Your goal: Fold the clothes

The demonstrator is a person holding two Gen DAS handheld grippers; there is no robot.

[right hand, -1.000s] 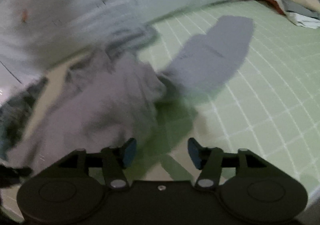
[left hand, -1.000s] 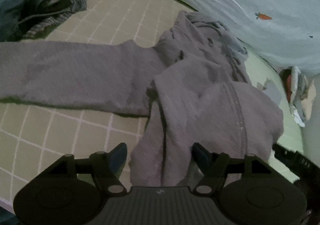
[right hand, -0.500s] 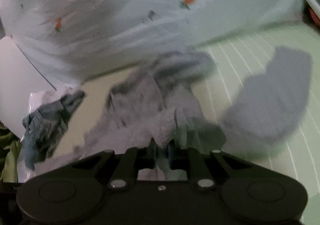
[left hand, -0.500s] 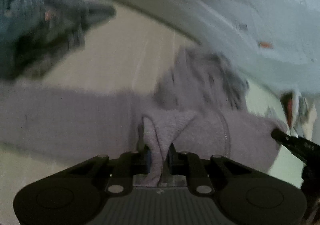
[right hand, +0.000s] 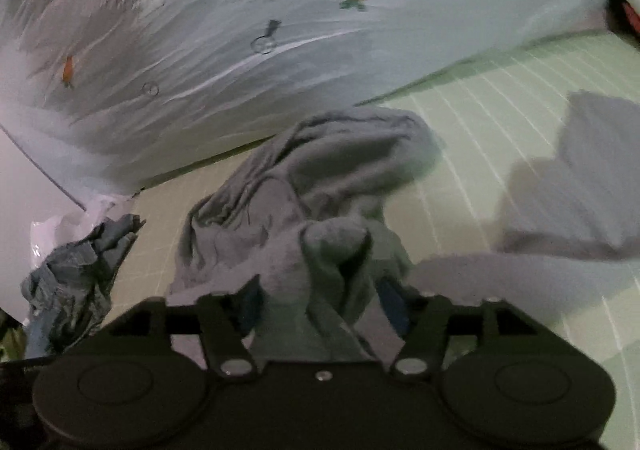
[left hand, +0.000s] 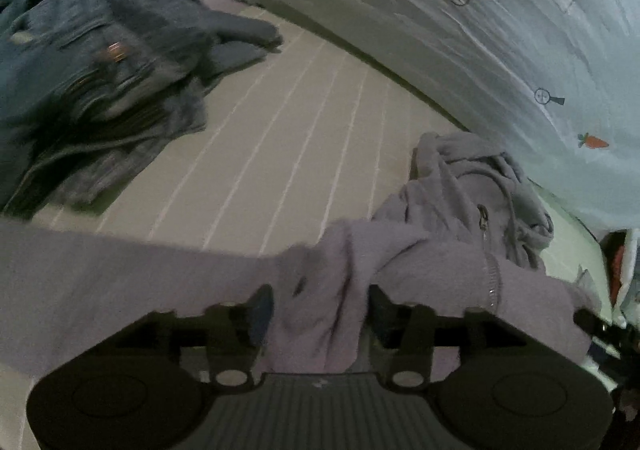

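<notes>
A grey zip hoodie (left hand: 432, 250) lies bunched on the green checked bed sheet (left hand: 288, 154). One sleeve stretches left in the left wrist view. My left gripper (left hand: 320, 310) is open, with a fold of the hoodie lying between its fingers. In the right wrist view the hoodie (right hand: 320, 186) is heaped with its hood at the back and the other sleeve (right hand: 580, 194) spread to the right. My right gripper (right hand: 320, 302) is open, with a hoodie fold lying between its fingers. The right gripper's tip shows at the right edge of the left wrist view (left hand: 592, 322).
Crumpled blue jeans (left hand: 92, 90) lie at the back left of the sheet, also seen in the right wrist view (right hand: 76, 278). A white quilt with carrot prints (right hand: 280, 30) runs along the far side. More clothes (left hand: 620, 274) are piled at the right edge.
Both grippers were shut on hoodie folds half a second ago and have opened. The hoodie now lies more bunched toward the quilt than a second ago.
</notes>
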